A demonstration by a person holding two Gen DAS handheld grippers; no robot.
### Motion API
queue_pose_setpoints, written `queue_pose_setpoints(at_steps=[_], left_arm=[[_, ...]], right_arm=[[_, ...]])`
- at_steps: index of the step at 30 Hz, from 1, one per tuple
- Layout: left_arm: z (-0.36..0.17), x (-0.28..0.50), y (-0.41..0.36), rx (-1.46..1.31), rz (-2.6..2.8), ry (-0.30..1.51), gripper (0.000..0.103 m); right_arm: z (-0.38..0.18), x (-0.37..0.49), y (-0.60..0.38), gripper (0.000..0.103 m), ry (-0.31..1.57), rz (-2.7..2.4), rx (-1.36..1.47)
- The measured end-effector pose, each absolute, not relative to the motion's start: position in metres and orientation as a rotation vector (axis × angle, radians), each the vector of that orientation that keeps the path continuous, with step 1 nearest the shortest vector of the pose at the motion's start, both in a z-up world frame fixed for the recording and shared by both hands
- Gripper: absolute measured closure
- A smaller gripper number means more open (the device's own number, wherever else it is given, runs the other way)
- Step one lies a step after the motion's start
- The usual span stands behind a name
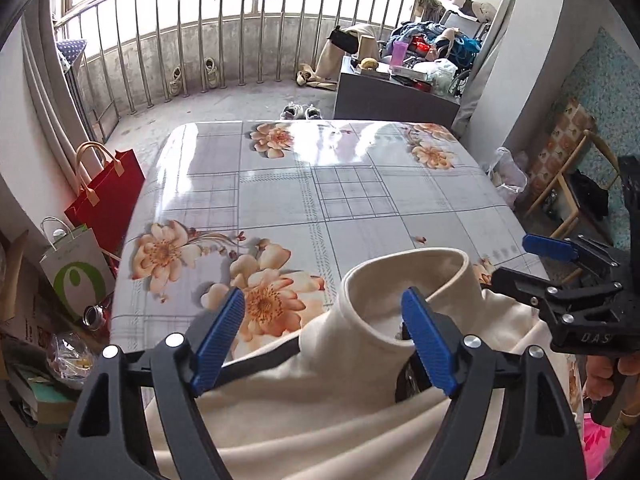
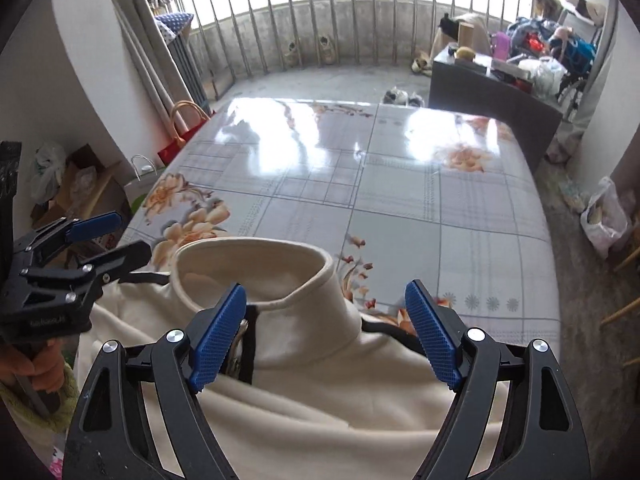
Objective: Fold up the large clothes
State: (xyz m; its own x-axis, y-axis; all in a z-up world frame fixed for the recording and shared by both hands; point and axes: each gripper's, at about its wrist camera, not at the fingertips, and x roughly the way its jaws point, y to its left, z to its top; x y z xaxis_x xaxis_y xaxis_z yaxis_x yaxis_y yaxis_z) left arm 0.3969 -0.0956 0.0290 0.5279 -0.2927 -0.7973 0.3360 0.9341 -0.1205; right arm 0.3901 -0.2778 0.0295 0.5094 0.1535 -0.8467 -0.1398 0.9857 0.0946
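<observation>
A cream garment with a tall stand-up collar (image 1: 400,280) lies at the near edge of the floral table (image 1: 320,184), collar towards the far side; it also shows in the right wrist view (image 2: 280,280). My left gripper (image 1: 324,332) is open and empty, hovering over the garment's left shoulder beside the collar. My right gripper (image 2: 326,332) is open and empty, over the collar's right side. The right gripper also shows at the right edge of the left wrist view (image 1: 532,256), and the left gripper at the left edge of the right wrist view (image 2: 116,236).
The glossy table's far half (image 2: 360,152) is bare. A red bag (image 1: 108,196) and a white-green bag (image 1: 76,268) stand on the floor at left. A dark cabinet (image 1: 392,100) with clutter stands beyond the table, a wooden chair (image 1: 568,196) at right, balcony railing (image 1: 240,32) behind.
</observation>
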Motion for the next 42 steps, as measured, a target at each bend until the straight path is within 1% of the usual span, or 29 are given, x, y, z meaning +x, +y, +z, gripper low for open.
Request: queue_pose_setpoints(at_steps=[2,5,7,8,9,10,11,12,13,15,16,18,21,25,28,33,36,38,39,40,42], left_arm=[[0.013,0.412,-0.105,0.074,-0.370,0.968,0.024],[-0.007,0.427,-0.116,0.114,-0.368,0.994,0.025],[-0.017,0.434,-0.121,0.128,-0.359,1.009,0.026],[-0.021,0.436,-0.122,0.130,-0.360,1.019,0.031],[-0.023,0.437,-0.122,0.127,-0.362,1.026,0.039],[-0.025,0.437,-0.121,0.121,-0.370,1.033,0.043],[-0.025,0.435,-0.121,0.117,-0.383,1.035,0.053],[-0.024,0.432,-0.121,0.118,-0.399,1.036,0.064],[-0.023,0.429,-0.121,0.123,-0.416,1.036,0.069],[-0.015,0.418,-0.119,0.129,-0.457,1.018,0.090],[-0.010,0.409,-0.118,0.137,-0.473,1.004,0.091],[0.002,0.390,-0.117,0.157,-0.504,0.967,0.094],[0.017,0.359,-0.111,0.184,-0.553,0.918,0.095],[0.024,0.318,-0.104,0.223,-0.608,0.888,0.095],[0.013,0.297,-0.103,0.236,-0.627,0.900,0.095],[-0.027,0.287,-0.105,0.239,-0.630,0.966,0.094],[-0.041,0.284,-0.105,0.261,-0.636,0.968,0.095],[-0.041,0.282,-0.105,0.273,-0.645,0.954,0.095],[-0.041,0.281,-0.104,0.276,-0.650,0.951,0.095],[-0.041,0.282,-0.104,0.276,-0.657,0.948,0.095],[-0.041,0.281,-0.102,0.279,-0.669,0.942,0.095]], right_arm=[[0.013,0.416,-0.278,0.026,1.080,0.176,0.025],[-0.009,0.443,-0.278,0.033,1.157,0.162,0.013],[-0.021,0.452,-0.278,0.047,1.197,0.145,0.002],[-0.025,0.454,-0.279,0.050,1.215,0.147,0.002],[-0.027,0.454,-0.279,0.058,1.226,0.154,0.003],[-0.026,0.452,-0.278,0.067,1.233,0.167,0.001],[-0.024,0.449,-0.276,0.073,1.233,0.184,-0.009],[-0.020,0.443,-0.273,0.084,1.223,0.199,-0.023],[-0.014,0.437,-0.269,0.095,1.213,0.213,-0.038],[-0.002,0.421,-0.262,0.097,1.182,0.229,-0.082],[0.004,0.413,-0.259,0.099,1.166,0.237,-0.100],[0.017,0.395,-0.255,0.099,1.144,0.251,-0.123],[0.032,0.368,-0.253,0.099,1.110,0.260,-0.156],[0.034,0.327,-0.252,0.099,1.075,0.274,-0.185],[0.020,0.299,-0.250,0.099,1.069,0.288,-0.189],[-0.022,0.275,-0.241,0.099,1.081,0.279,-0.257],[-0.026,0.270,-0.241,0.099,1.071,0.294,-0.289],[-0.014,0.269,-0.241,0.090,1.077,0.324,-0.288],[-0.002,0.270,-0.244,0.079,1.075,0.360,-0.250],[0.011,0.271,-0.247,0.071,1.059,0.406,-0.194],[0.039,0.275,-0.252,0.070,1.005,0.494,-0.087]])
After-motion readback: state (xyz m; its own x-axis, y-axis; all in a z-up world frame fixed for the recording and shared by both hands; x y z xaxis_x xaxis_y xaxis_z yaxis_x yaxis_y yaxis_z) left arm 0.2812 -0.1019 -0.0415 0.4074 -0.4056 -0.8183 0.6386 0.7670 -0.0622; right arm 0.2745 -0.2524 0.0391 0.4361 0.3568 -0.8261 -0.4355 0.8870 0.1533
